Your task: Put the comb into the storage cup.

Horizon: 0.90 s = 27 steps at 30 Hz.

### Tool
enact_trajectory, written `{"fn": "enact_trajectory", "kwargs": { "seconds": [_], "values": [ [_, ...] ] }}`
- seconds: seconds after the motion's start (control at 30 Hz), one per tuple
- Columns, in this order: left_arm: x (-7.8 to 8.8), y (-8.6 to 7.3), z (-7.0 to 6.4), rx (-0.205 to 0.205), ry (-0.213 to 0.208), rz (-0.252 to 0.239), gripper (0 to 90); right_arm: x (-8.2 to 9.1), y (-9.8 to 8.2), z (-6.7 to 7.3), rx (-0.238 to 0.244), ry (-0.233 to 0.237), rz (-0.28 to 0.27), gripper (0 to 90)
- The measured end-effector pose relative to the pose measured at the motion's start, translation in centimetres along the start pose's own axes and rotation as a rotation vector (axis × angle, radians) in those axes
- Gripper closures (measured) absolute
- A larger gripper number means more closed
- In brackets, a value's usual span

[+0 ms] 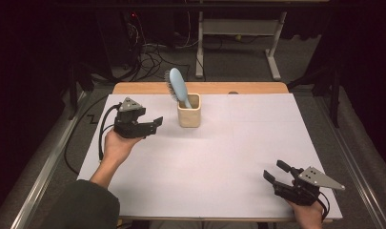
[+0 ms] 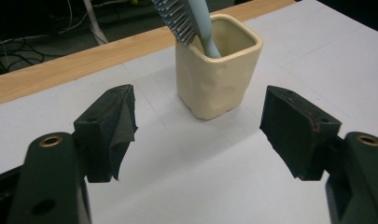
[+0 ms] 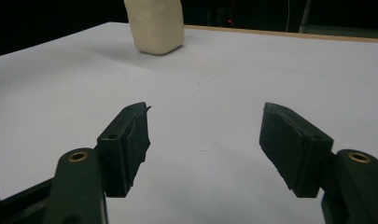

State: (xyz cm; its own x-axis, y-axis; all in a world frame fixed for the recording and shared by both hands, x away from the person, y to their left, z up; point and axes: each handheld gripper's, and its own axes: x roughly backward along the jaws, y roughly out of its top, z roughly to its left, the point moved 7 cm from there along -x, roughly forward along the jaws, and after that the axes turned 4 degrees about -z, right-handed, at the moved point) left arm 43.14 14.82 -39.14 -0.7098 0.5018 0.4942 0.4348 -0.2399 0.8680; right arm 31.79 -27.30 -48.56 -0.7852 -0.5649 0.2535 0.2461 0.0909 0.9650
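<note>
Claws [image 1: 158, 122] above white table [image 1: 219, 157]

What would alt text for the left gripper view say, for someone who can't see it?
A cream cup holding a blue hairbrush stands on a white table, just beyond the open left gripper. Its two black jaws rise from the bottom with nothing between them. A wooden edge runs behind the cup.

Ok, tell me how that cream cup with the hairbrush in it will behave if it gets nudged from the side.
The cup looks squat with a flat base, so it would probably slide on the smooth white table before tipping. The hairbrush leans far out over its rim, so a hard push may topple it that way. It looks ceramic, likely breakable.
</note>
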Motion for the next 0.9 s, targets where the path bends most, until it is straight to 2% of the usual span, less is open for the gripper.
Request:
{"fn": "enact_trajectory", "kwargs": {
  "seconds": [0.37, 0.9],
  "values": [
    [0.3, -0.8, 0.2, 0.01, -0.006, 0.006, 27.4, 0.0, 0.0, -0.1, -0.003, -0.005, 0.001, 33.5],
    [1.6, -1.1, 0.5, 0.017, -0.006, -0.02, 27.3, 0.0, 0.0, 0.0, -0.003, -0.005, -0.002, 33.6]
  ]
}}
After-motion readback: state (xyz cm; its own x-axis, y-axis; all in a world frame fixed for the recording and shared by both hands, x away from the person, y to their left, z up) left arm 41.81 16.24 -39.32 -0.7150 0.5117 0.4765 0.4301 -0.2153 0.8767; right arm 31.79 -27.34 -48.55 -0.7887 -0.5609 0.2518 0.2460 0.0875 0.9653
